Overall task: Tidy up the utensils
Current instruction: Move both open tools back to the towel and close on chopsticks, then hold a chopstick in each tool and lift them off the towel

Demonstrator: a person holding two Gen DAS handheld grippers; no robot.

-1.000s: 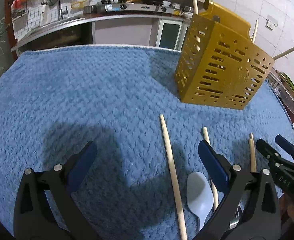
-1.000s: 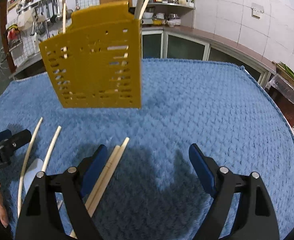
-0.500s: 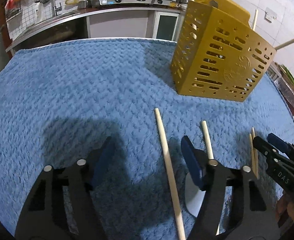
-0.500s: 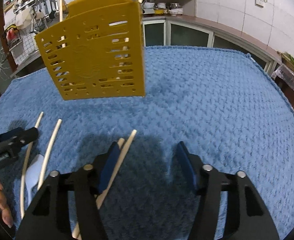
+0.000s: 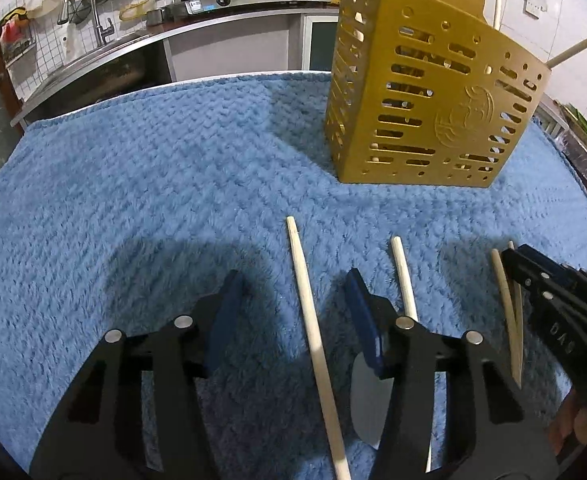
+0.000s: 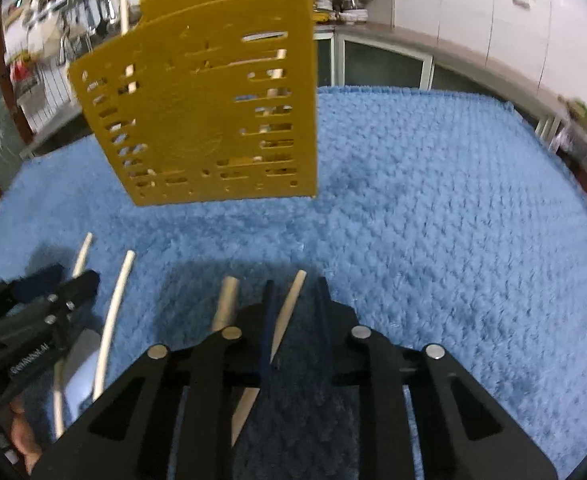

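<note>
A blue towel [image 5: 133, 184] covers the surface, and on it stands the yellow caddy [image 5: 425, 104], upright, with several sticks already poking out of its top. That much of the sorting looks done.

Left on the towel, near the tools and well short of the caddy, are four sticks and a pale spoon [image 5: 367, 400]. A long stick [image 5: 313, 344] lies between the fingers of the left tool [image 5: 289, 300], whose jaws are closing but do not yet press on it. A second stick [image 5: 403, 280] lies just outside that tool's right finger, with the spoon beside it, partly hidden.

The right tool [image 6: 295, 300] is also closing, with a tapered stick [image 6: 289, 308] between its pads; whether they already pinch it I cannot tell for sure. Another stick [image 6: 225, 304] lies just outside its left finger.

By my reading, both hands are mid-pickup, and all five loose pieces have yet to reach the caddy.
</note>
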